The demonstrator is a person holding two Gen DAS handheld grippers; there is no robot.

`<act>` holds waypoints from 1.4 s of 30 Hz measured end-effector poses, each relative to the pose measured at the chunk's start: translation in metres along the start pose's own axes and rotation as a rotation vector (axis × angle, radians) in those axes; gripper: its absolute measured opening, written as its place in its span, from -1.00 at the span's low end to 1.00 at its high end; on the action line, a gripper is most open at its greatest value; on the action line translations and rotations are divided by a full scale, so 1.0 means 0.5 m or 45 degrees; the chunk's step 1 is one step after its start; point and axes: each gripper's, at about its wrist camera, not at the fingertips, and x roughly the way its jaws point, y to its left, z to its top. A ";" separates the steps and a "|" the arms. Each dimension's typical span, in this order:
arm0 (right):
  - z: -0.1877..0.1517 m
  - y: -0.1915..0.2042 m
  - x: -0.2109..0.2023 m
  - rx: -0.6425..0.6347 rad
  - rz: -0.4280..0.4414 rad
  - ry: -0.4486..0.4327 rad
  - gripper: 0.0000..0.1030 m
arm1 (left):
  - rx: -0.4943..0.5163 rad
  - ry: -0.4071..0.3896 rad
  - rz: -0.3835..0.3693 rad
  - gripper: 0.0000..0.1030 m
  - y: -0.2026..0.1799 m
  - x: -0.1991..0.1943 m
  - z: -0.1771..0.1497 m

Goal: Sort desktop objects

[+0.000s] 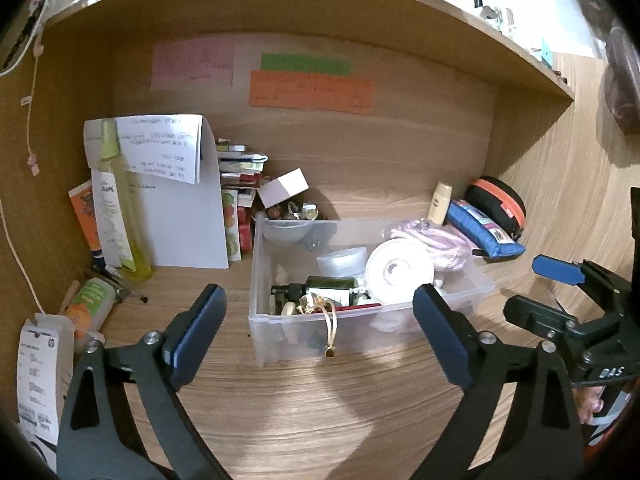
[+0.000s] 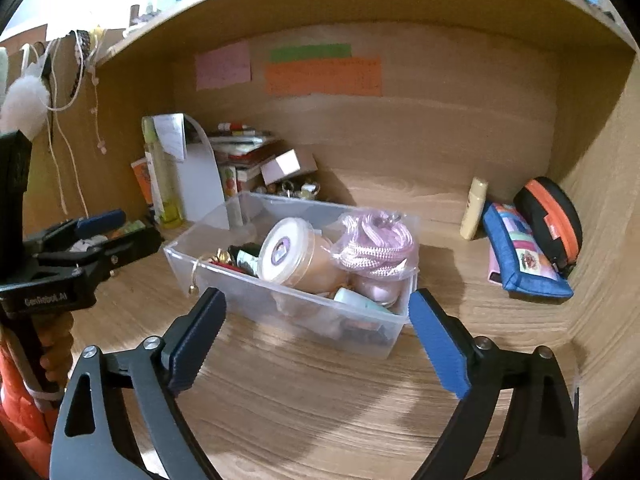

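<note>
Tools: left tool [image 1: 320,324] and right tool [image 2: 316,328] both spread wide, holding nothing.
Box: clear box [image 1: 360,332] mid-table, just beyond both.
Advice: pick loose items singly, approaching level.

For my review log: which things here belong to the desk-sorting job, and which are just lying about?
Part of the job:
- clear bin, filled with a round white-lidded jar, a dark green bottle and a bagged pink cord
- left gripper and right gripper, both open and empty

Lying about:
- blue pouch
- black and orange case
- cream bottle
- coloured notes
- white papers
</note>
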 end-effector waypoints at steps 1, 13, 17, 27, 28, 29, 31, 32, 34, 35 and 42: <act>-0.001 0.001 -0.004 0.004 -0.001 -0.014 0.88 | -0.004 0.002 0.001 0.88 -0.001 0.000 -0.002; -0.023 0.012 0.001 0.022 0.024 0.003 0.98 | -0.049 0.052 0.028 0.90 0.007 0.001 -0.024; -0.025 0.006 0.006 0.049 0.027 0.012 0.98 | -0.045 0.047 0.025 0.90 0.004 0.000 -0.023; -0.029 0.007 0.005 0.034 0.003 0.023 0.98 | -0.064 0.066 0.014 0.90 0.005 0.005 -0.028; -0.029 0.007 0.006 0.035 0.007 0.024 0.98 | -0.063 0.068 0.016 0.90 0.006 0.006 -0.029; -0.030 0.008 0.006 0.035 0.008 0.026 0.98 | -0.062 0.068 0.019 0.90 0.006 0.006 -0.028; -0.030 0.009 0.006 0.035 0.008 0.026 0.98 | -0.056 0.066 0.022 0.90 0.005 0.006 -0.028; -0.031 0.010 0.007 0.034 0.008 0.027 0.98 | -0.055 0.065 0.022 0.90 0.005 0.005 -0.028; -0.031 0.011 0.008 0.031 0.009 0.028 0.98 | -0.055 0.064 0.022 0.90 0.006 0.006 -0.027; -0.031 0.011 0.008 0.032 0.009 0.029 0.98 | -0.056 0.065 0.022 0.90 0.006 0.006 -0.026; -0.030 0.010 0.011 0.042 0.020 0.034 0.98 | -0.051 0.065 0.019 0.90 0.008 0.004 -0.024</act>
